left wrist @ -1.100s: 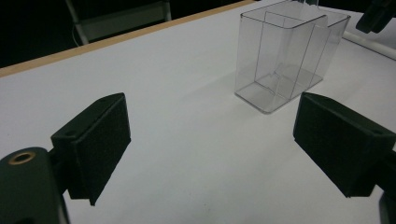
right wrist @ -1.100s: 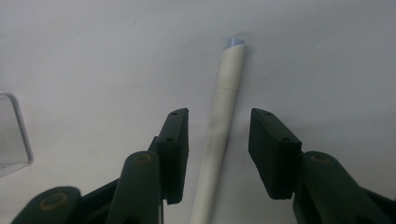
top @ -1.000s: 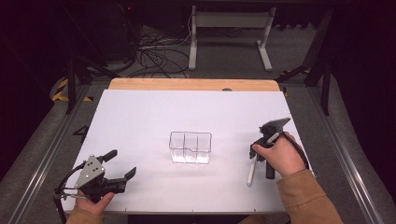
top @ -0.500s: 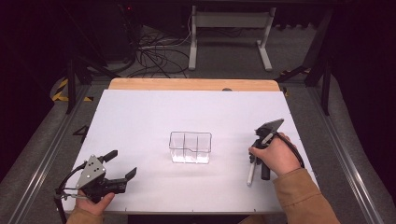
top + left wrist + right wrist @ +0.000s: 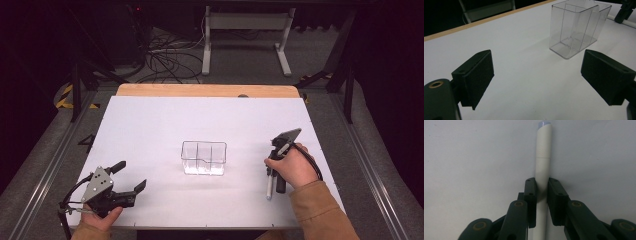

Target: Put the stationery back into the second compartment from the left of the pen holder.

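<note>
The white surface [image 5: 150, 130] is lit evenly from above, while the room beyond it is left in deep darkness. Soft shadows are cast beneath the left hand-held gripper [image 5: 536, 75]. Near the right hand-held gripper [image 5: 541, 202], the surface is rendered dim, grey and slightly grainy.

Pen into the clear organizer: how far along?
Done: the right gripper has just closed its jaws on the white pen, pads pressing both sides. In hand: the pen still lies flat on the table, not yet lifted. Left, probably: carry it to the clear organizer, whose compartments look empty, and drop it in. The left gripper sits open near the table's front edge.
</note>
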`<state>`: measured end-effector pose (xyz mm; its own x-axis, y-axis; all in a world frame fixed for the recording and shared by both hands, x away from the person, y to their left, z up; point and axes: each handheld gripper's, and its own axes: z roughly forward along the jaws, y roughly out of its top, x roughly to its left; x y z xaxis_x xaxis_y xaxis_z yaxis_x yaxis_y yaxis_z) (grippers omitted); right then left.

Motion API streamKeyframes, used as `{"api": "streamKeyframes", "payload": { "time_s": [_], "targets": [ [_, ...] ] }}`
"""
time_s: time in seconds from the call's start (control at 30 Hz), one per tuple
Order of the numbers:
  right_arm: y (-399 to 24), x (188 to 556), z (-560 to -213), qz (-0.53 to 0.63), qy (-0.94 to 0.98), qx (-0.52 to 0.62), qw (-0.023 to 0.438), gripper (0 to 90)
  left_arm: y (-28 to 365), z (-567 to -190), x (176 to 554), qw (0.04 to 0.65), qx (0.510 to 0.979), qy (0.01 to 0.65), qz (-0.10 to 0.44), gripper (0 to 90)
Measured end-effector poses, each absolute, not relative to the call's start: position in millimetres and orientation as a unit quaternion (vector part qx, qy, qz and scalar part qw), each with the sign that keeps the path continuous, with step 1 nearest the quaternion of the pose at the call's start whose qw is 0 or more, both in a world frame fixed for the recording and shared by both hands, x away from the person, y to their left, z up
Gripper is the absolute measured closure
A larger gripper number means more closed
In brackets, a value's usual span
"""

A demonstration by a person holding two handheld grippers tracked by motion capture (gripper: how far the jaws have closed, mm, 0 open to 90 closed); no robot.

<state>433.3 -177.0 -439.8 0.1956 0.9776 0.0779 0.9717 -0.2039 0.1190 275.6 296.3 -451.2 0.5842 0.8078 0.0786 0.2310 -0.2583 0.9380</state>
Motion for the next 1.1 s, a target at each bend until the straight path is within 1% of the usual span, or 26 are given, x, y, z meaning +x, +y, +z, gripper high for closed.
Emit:
{"api": "streamKeyframes", "payload": {
  "time_s": [0.33,0.7,1.1],
  "targets": [
    [-179.5,431.4,-437.1,0.076,0.628,0.775,0.013,79.1,296.2,-451.4,276.0,0.496,0.739,0.352,0.29,12.0],
    [-183.3,422.9,-415.3,0.123,0.636,0.761,0.027,79.2,295.1,-451.6,276.2,0.496,0.739,0.352,0.289,12.0],
    [-180.4,418.4,-402.0,0.143,0.648,0.747,0.044,79.2,295.3,-451.6,276.3,0.496,0.739,0.352,0.29,12.0]
  ]
}}
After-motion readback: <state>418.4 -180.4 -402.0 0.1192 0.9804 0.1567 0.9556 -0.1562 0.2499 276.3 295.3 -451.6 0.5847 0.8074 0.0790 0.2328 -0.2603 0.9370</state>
